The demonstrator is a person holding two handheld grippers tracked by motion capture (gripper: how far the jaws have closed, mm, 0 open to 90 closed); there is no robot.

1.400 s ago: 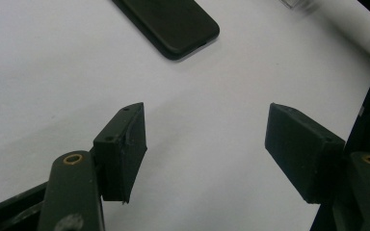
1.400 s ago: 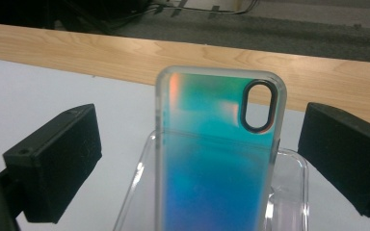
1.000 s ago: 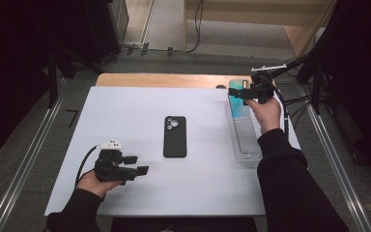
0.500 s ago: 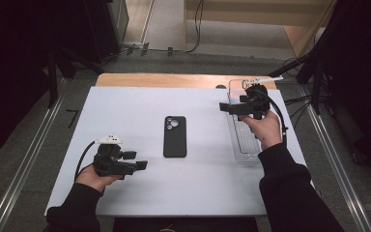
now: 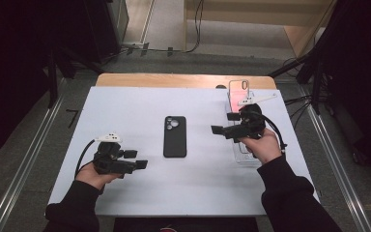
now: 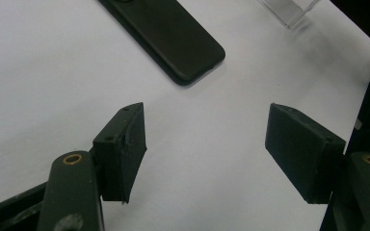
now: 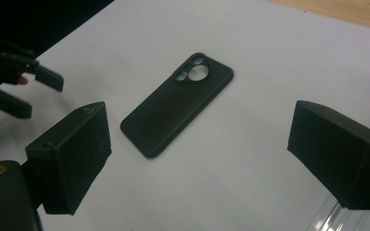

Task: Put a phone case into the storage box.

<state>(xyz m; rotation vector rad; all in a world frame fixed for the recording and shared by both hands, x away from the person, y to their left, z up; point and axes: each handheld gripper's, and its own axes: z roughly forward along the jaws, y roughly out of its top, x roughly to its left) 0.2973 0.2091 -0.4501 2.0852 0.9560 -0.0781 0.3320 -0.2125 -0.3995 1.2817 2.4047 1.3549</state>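
Observation:
A black phone case [image 5: 175, 137] lies flat at the middle of the white table top [image 5: 125, 104], camera cutout toward the far side. My left gripper [image 5: 136, 159] hovers near the front left, pointing right at the case, open and empty; in the left gripper view the case [image 6: 173, 33] lies beyond the open gripper [image 6: 207, 144]. My right gripper [image 5: 224, 123] is to the right of the case, pointing left at it. Its jaws have just been closing a little, but it is open with nothing between them [image 7: 197, 154]; the case [image 7: 178, 110] lies ahead of them.
A clear plastic rack [image 5: 241, 153] lies along the right side of the table, partly under my right hand. A transparent phone case [image 5: 238, 90] stands at its far end. A wooden edge [image 5: 183, 80] runs along the back. The left gripper [image 7: 29, 91] appears far off in the right gripper view.
My right hand has moved from the far end of the clear rack toward the front and left, nearer the black case. The left hand has stayed about where it was.

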